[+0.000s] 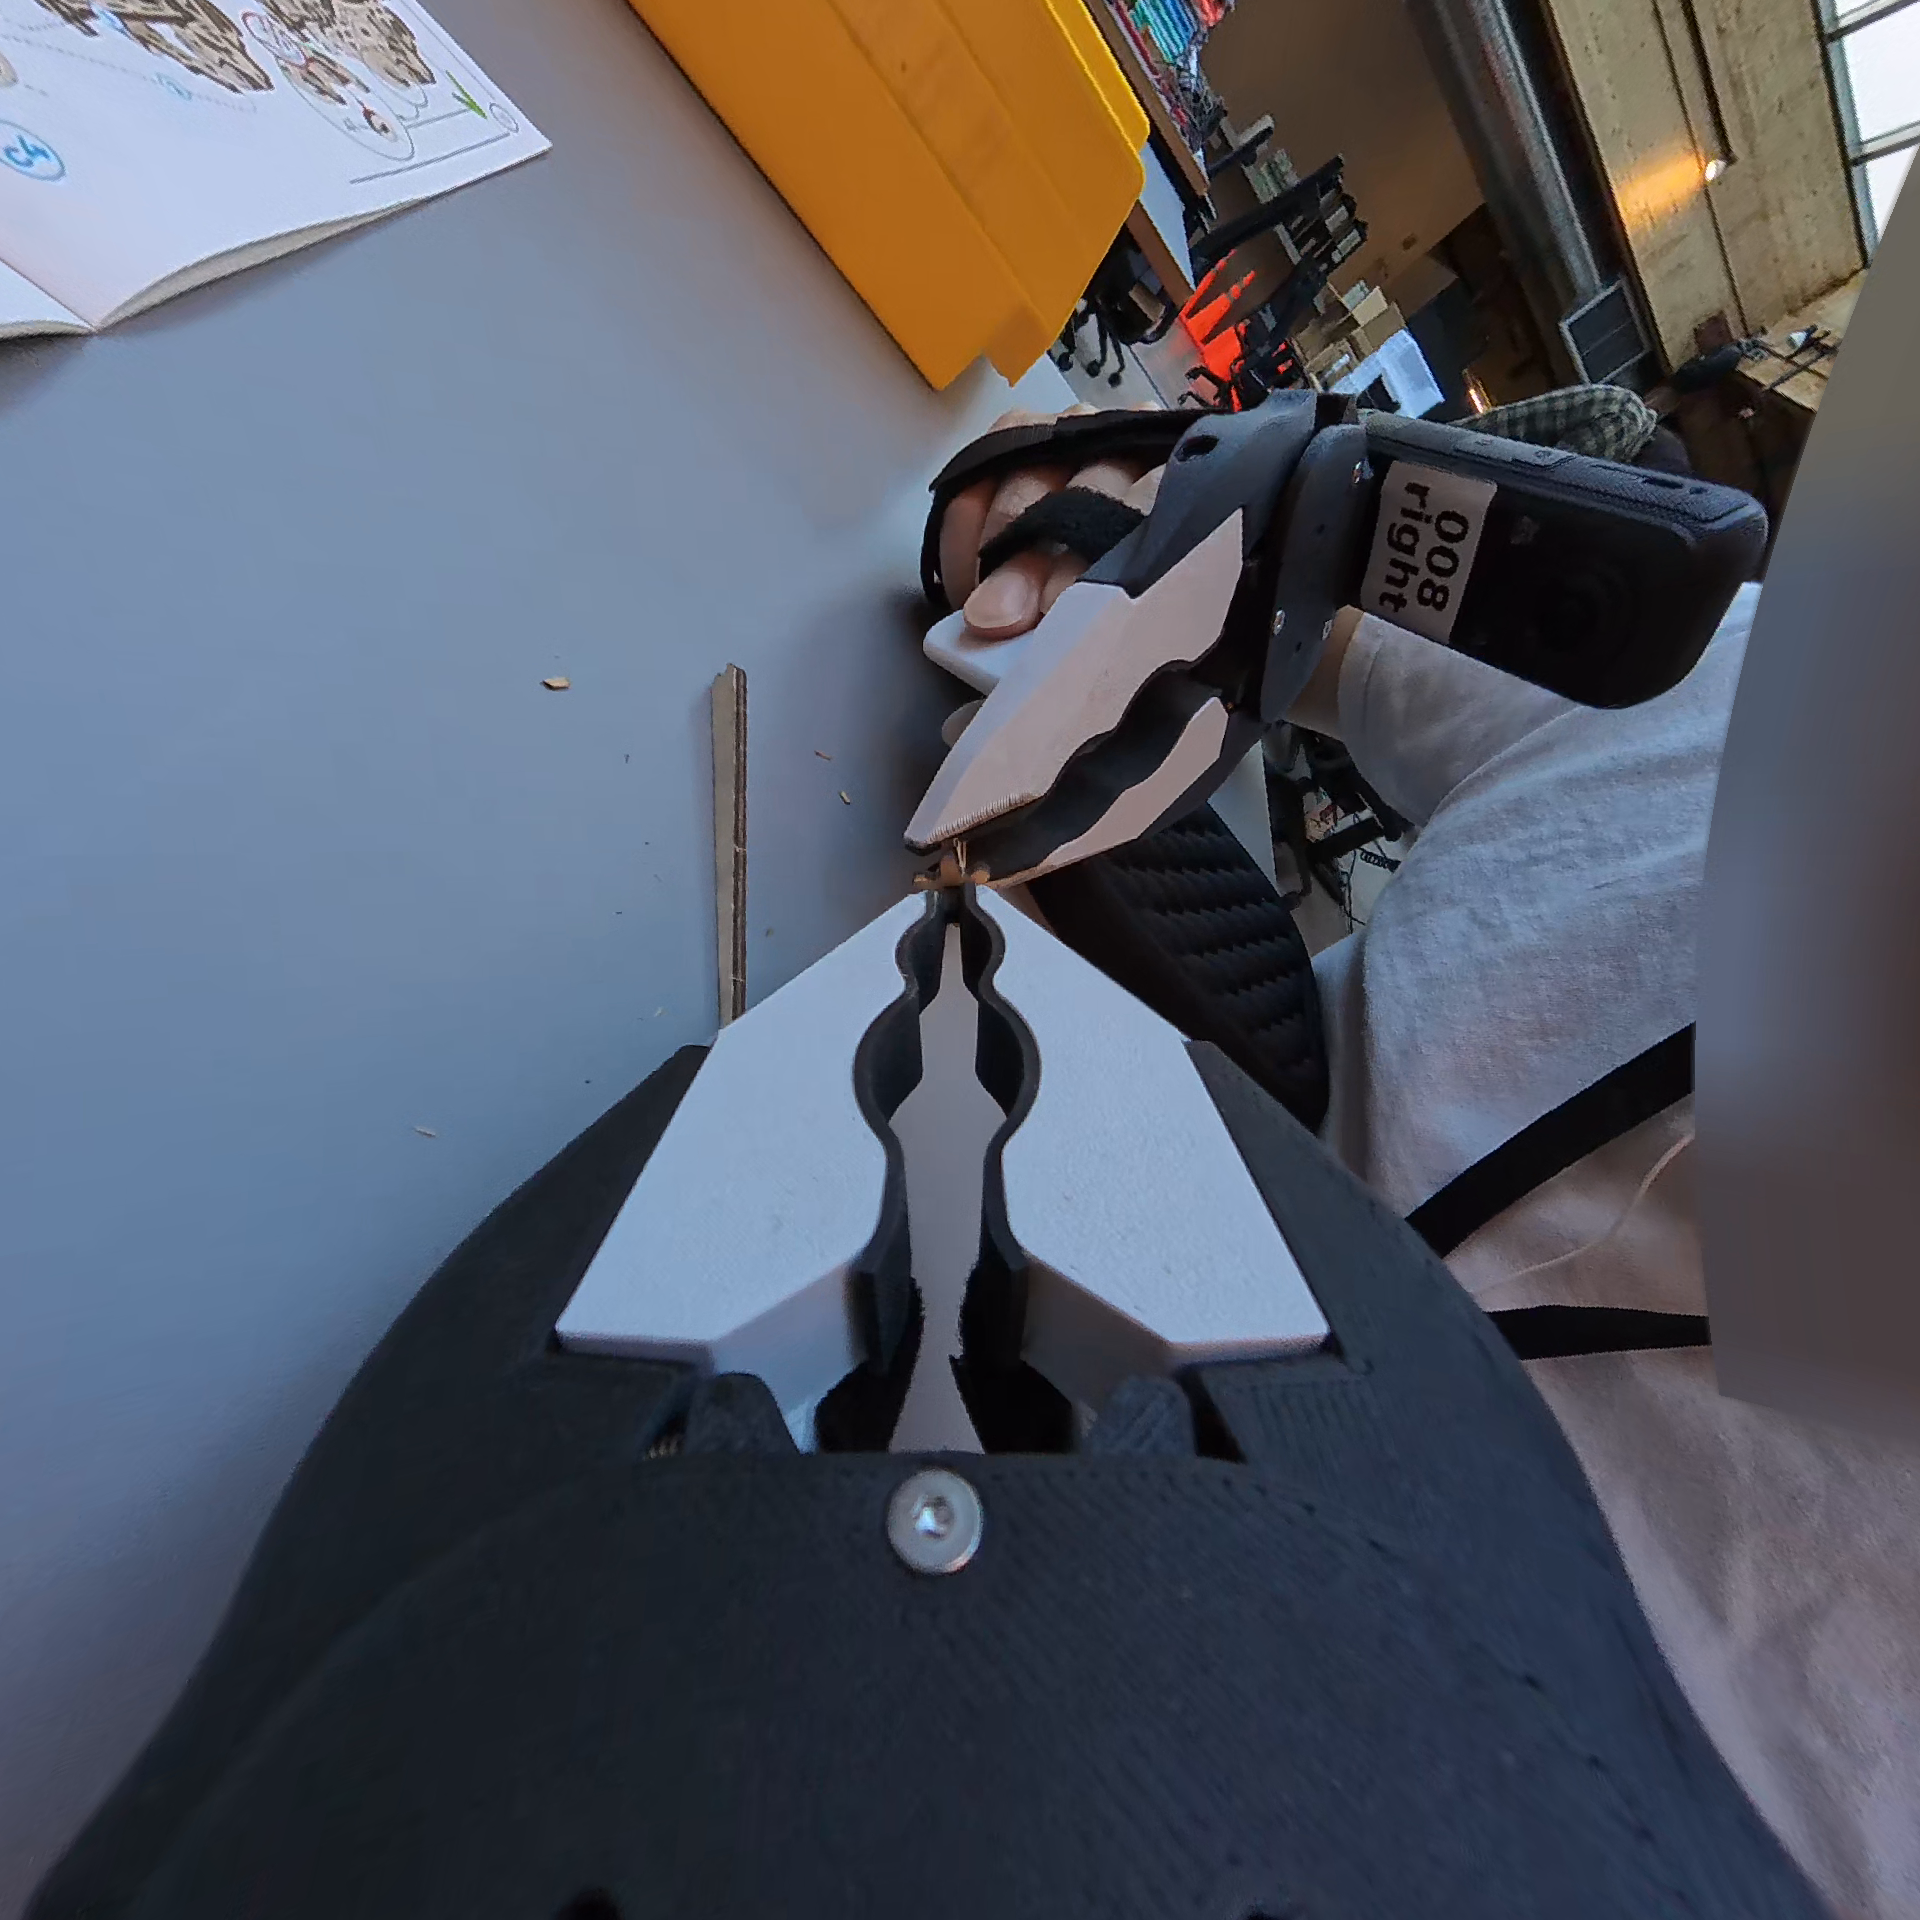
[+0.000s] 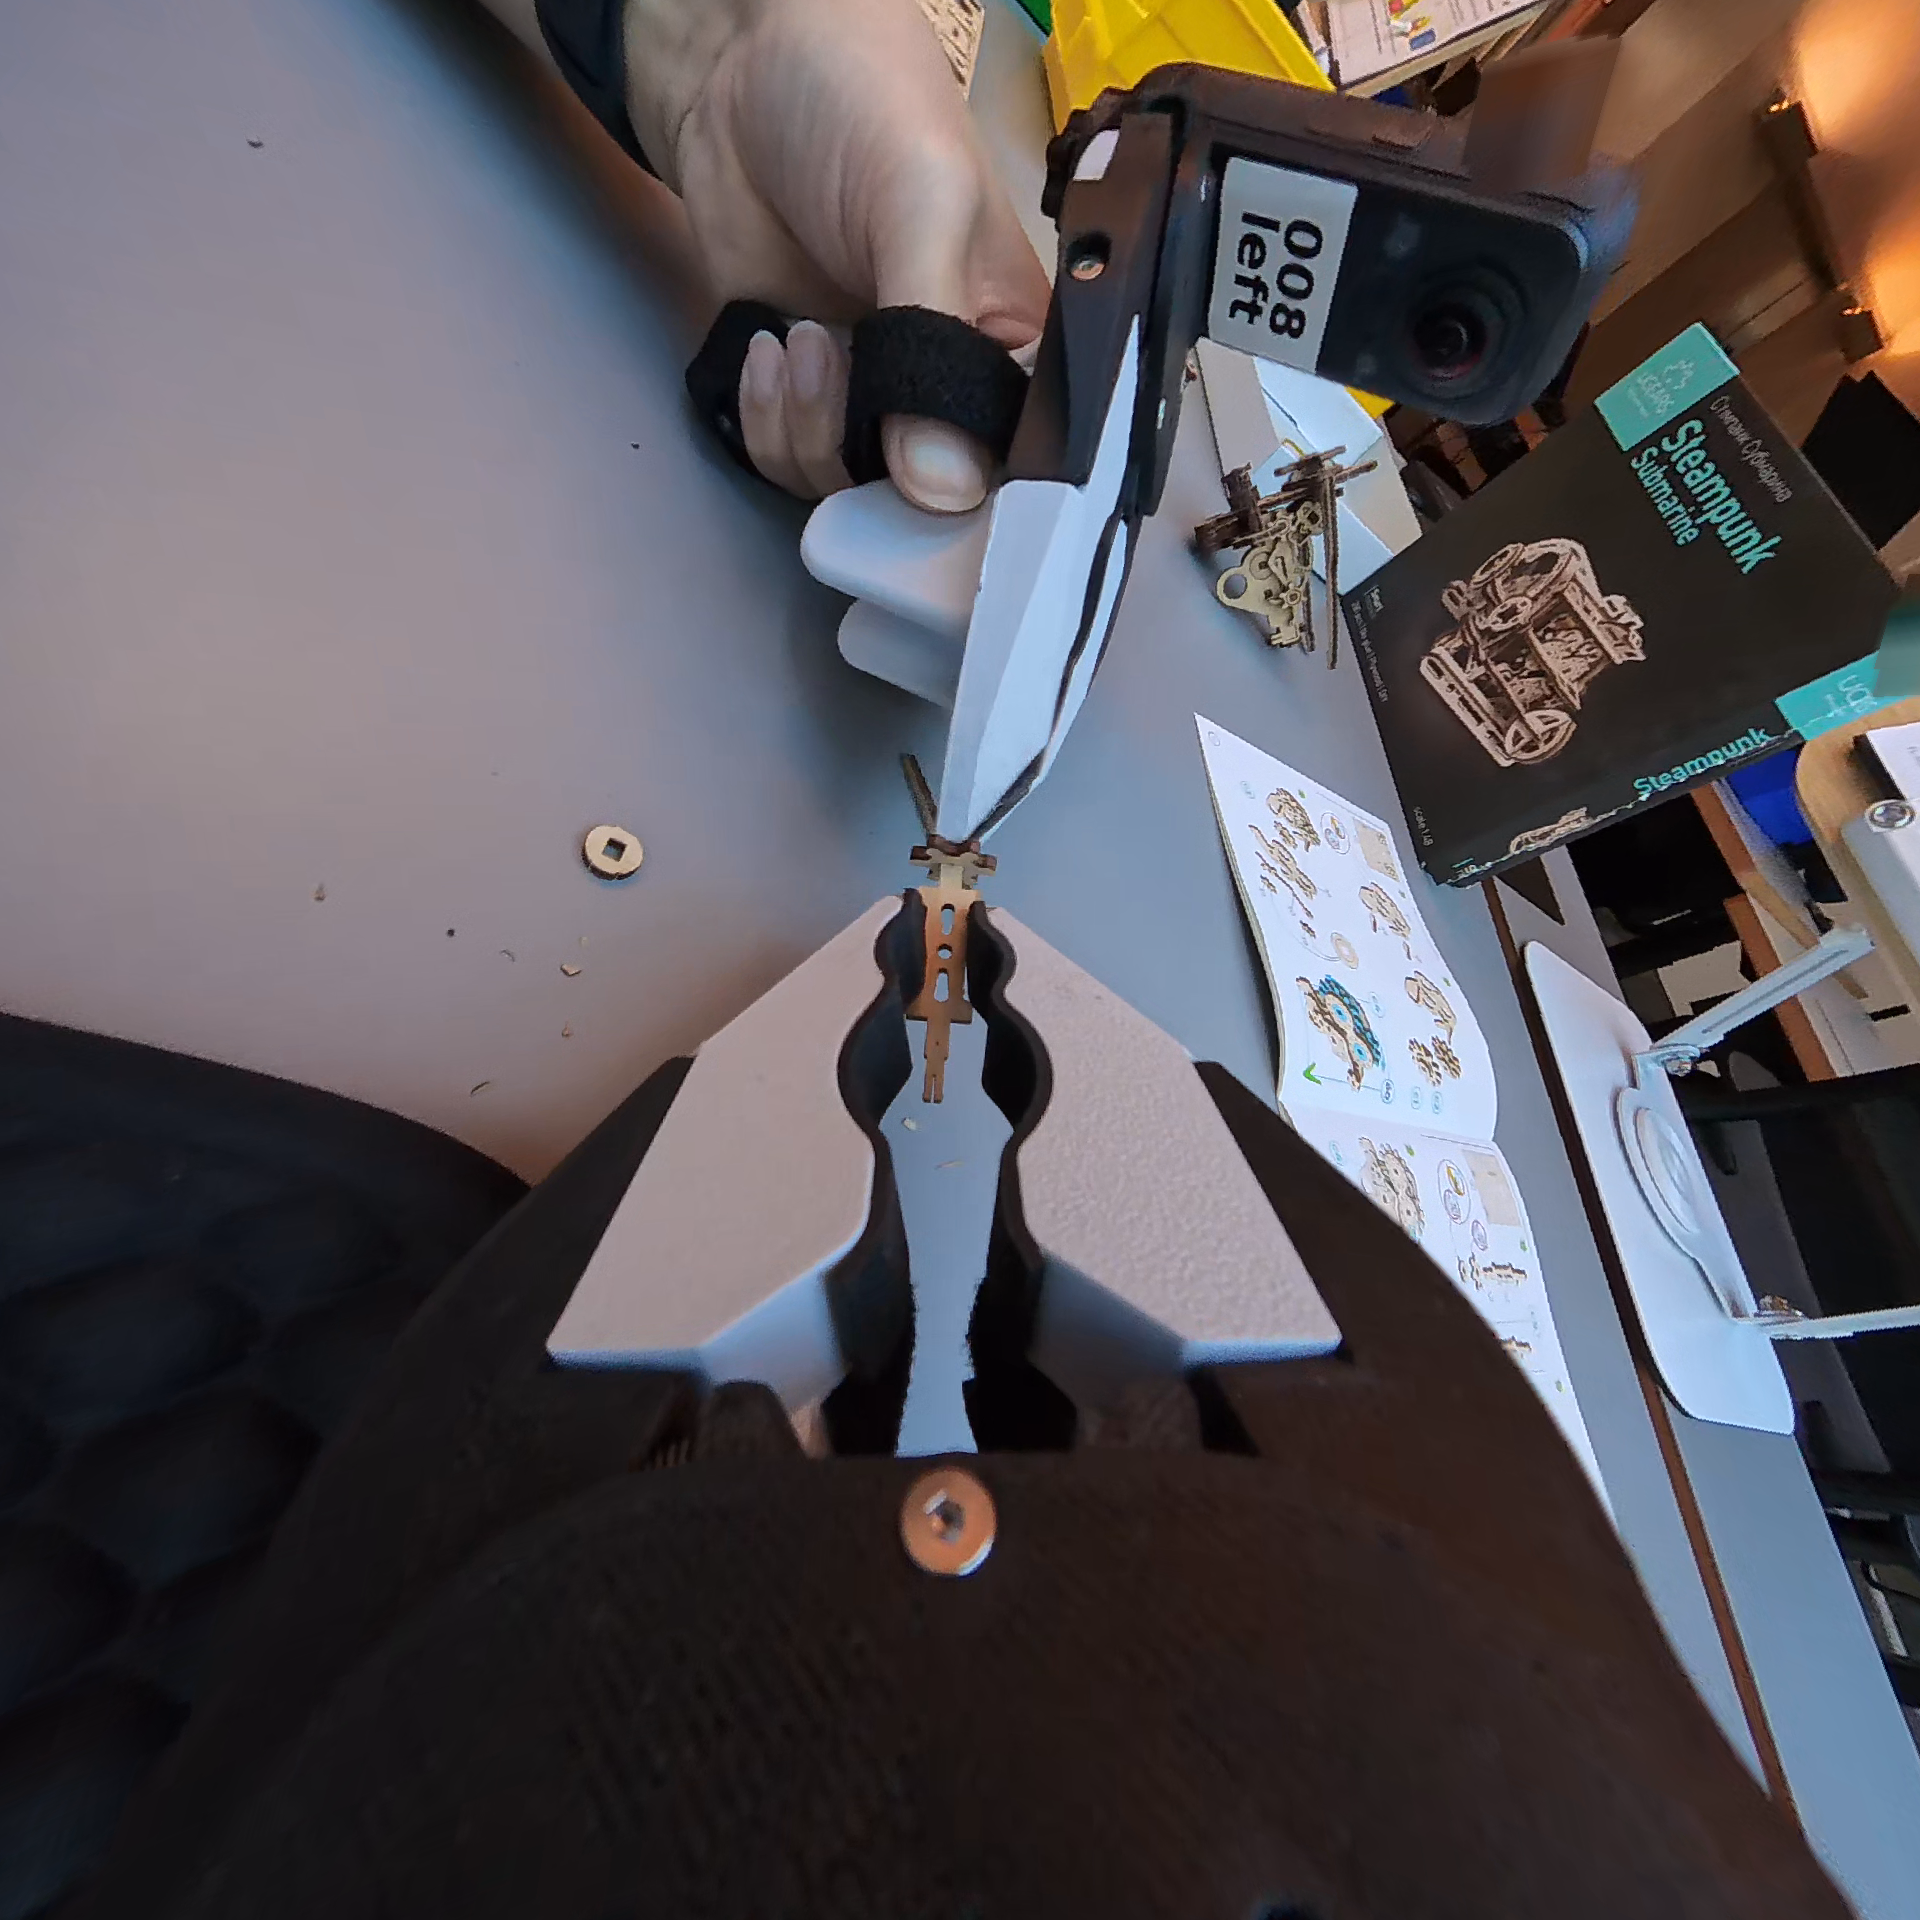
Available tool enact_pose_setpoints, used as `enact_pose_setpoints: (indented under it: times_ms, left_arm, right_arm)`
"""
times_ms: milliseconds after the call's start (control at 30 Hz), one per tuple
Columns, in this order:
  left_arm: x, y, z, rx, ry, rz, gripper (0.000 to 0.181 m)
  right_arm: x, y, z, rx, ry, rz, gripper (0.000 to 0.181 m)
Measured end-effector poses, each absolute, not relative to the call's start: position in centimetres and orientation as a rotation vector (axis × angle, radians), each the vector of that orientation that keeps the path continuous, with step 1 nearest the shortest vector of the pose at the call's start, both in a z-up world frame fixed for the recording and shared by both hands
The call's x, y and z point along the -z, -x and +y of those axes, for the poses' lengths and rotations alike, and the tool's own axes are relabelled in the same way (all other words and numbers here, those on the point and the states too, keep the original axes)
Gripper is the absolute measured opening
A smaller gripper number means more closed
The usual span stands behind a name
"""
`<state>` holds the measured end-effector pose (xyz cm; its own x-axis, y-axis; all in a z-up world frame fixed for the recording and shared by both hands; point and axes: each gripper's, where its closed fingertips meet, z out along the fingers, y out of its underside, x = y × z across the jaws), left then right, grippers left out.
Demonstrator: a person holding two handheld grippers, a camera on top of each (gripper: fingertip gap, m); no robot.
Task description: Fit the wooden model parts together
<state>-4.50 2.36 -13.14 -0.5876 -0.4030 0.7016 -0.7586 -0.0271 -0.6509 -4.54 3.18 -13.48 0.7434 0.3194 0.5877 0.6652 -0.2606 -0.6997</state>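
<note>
In the right wrist view my right gripper [image 2: 948, 914] is shut on a slotted wooden strip [image 2: 940, 982] that runs back between its fingers. The strip's front tip meets a small wooden cross piece [image 2: 951, 860]. My left gripper [image 2: 961, 831] comes down from above and is shut on that cross piece. A dark stick [image 2: 916, 790] pokes up behind the joint. In the left wrist view my left gripper [image 1: 951, 909] and right gripper [image 1: 951, 847] meet tip to tip over the table's near edge. Only a sliver of the wooden parts [image 1: 943, 876] shows between them.
On the grey table [image 2: 312, 520] lie a wooden washer [image 2: 613, 854], a part-built wooden assembly [image 2: 1283, 551], an open instruction booklet [image 2: 1351, 966], a dark kit box [image 2: 1621, 634] and a white stand [image 2: 1662, 1195]. A wooden sheet seen edge-on [image 1: 729, 842] and a yellow bin [image 1: 914, 156] lie farther off.
</note>
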Motion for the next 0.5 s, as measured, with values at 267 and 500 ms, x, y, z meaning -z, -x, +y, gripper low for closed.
enact_pose_setpoints:
  times_ms: [267,500]
  left_arm:
    - [12.4,3.5,2.8,-1.735,-1.251,-1.953,0.000]
    - [11.3,4.2,2.7,-1.820,-1.024,-2.293,0.001]
  right_arm:
    - [12.7,3.5,3.5,0.346,1.860,-0.636,0.005]
    - [12.0,4.1,3.4,0.253,1.809,-0.630,0.006]
